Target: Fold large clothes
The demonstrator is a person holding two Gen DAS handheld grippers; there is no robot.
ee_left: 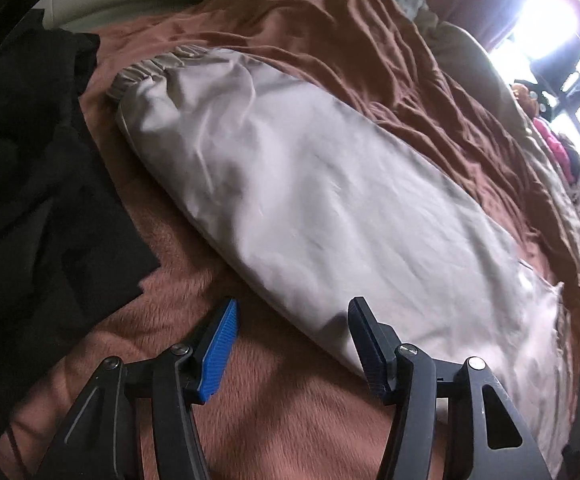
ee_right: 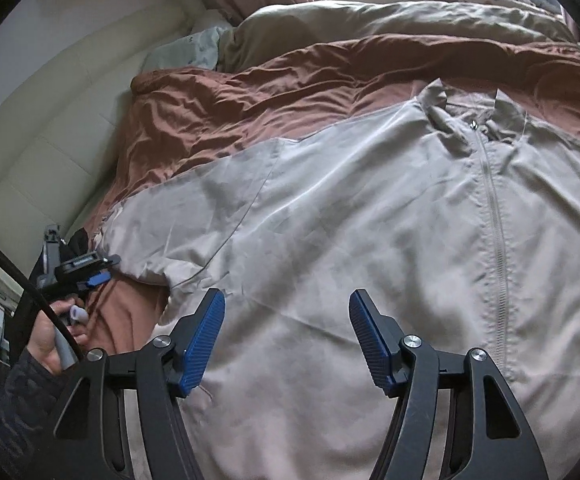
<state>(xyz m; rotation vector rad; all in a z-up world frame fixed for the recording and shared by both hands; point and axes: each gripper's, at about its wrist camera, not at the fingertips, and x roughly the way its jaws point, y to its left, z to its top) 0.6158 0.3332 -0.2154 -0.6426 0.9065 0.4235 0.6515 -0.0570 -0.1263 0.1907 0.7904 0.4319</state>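
Note:
A large beige zip-up jacket (ee_right: 349,232) lies spread front-up on the bed, its zipper (ee_right: 493,216) running down from the collar. Its left sleeve (ee_left: 297,200) stretches out across the blanket, with the elastic cuff (ee_left: 154,68) at the far end. My left gripper (ee_left: 293,312) is open and empty, just short of the sleeve's near edge; it also shows in the right wrist view (ee_right: 90,270) by the sleeve. My right gripper (ee_right: 286,304) is open and empty, hovering over the jacket's body to the left of the zipper.
A fuzzy pink-brown blanket (ee_left: 282,408) covers the near bed. A rumpled brown duvet (ee_right: 230,108) and olive bedding (ee_right: 389,24) lie beyond. A black garment (ee_left: 38,184) sits at the left. A cream padded headboard (ee_right: 42,132) borders the bed. A bright window (ee_left: 549,28) is beyond.

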